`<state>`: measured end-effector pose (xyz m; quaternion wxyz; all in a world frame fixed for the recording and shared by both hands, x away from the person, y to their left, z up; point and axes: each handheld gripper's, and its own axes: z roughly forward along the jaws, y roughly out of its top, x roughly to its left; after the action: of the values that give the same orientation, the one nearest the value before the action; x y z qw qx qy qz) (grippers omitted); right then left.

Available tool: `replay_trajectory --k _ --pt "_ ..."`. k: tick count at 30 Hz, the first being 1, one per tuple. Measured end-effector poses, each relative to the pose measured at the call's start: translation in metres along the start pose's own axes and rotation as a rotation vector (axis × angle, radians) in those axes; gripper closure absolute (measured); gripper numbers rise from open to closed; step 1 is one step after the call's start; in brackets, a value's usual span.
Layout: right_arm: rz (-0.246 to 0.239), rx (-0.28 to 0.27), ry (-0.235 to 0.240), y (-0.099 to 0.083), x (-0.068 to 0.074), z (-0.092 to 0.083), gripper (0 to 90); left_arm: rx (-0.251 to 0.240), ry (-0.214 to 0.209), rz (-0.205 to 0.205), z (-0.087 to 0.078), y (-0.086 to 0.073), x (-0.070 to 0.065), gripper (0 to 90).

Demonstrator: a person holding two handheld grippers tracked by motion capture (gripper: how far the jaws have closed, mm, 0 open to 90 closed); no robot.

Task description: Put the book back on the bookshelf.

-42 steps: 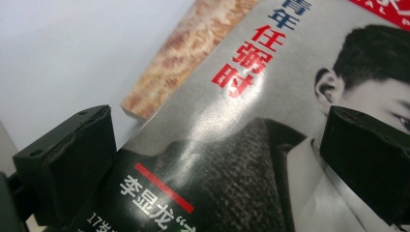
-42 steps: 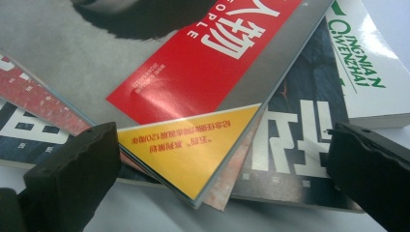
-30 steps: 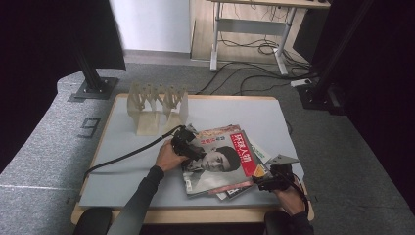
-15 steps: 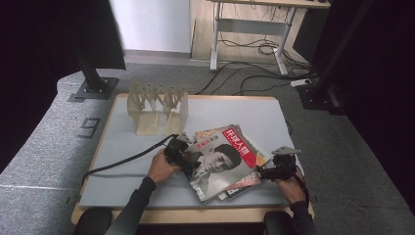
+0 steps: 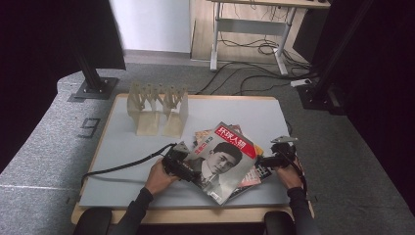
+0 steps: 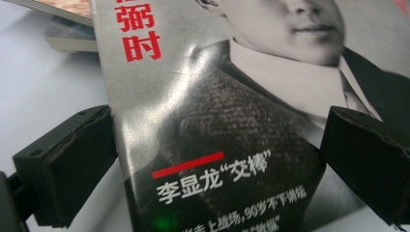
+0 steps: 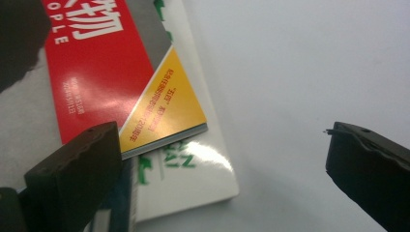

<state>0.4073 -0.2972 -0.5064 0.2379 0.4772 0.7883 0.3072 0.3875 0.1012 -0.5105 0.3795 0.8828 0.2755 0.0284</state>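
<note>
1. From the high view I see a fanned pile of magazines [image 5: 244,169] lying in the lower centre of the frame, on the grey table [image 5: 117,161], closer to its near edge than its far one.
2. The top magazine [image 5: 226,159], grey with a black-and-white portrait and a red title, sits askew over the others, its lower corner pointing towards the bottom of the frame.
3. My left hand-held gripper [image 5: 180,164] is at the left edge of that cover, just left of centre in the high view, its black cable [image 5: 122,168] trailing off to the left across the table.
4. In the left gripper view the left hand-held gripper [image 6: 217,164] stands spread wide, one black jaw at the lower left and one at the lower right, with the portrait cover [image 6: 232,121] running between them; whether either jaw touches the paper I cannot tell.
5. My right hand-held gripper [image 5: 274,159] is at the right side of the pile, right of centre in the high view.
6. In the right gripper view the right hand-held gripper [image 7: 222,164] is also spread; its left jaw overlaps the corner of a red-and-yellow magazine [image 7: 145,96] stacked on a white one with green print [image 7: 193,164], and its right jaw hangs over bare table.
7. A pale wooden rack [image 5: 157,110] stands upright in the upper left part of the table, well apart from the pile.
</note>
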Motion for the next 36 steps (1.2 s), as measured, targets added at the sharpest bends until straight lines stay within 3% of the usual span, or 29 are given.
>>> replay_trajectory --k 8,17,22,28,32,36 --pt "-0.008 0.009 -0.032 0.011 -0.008 0.013 0.0 -0.026 -0.024 -0.005 -0.001 -0.007 -0.013 0.0" --pt "0.001 0.008 -0.033 0.011 -0.010 0.015 0.0 -0.008 -0.017 0.032 -0.004 -0.011 -0.018 0.6" --pt "0.017 -0.008 -0.008 0.010 -0.010 0.009 0.0 0.001 -0.011 0.046 -0.010 -0.016 -0.018 0.2" --pt "0.001 -0.017 0.039 0.008 0.000 0.000 0.0 0.000 0.008 0.072 -0.021 -0.025 -0.018 0.3" --pt "-0.006 -0.019 0.064 0.004 0.006 -0.005 0.0 -0.011 0.028 0.098 -0.028 -0.031 -0.019 8.5" --pt "-0.009 -0.024 0.083 -0.001 0.011 -0.012 0.0 -0.028 0.028 0.093 -0.033 -0.035 -0.018 15.2"
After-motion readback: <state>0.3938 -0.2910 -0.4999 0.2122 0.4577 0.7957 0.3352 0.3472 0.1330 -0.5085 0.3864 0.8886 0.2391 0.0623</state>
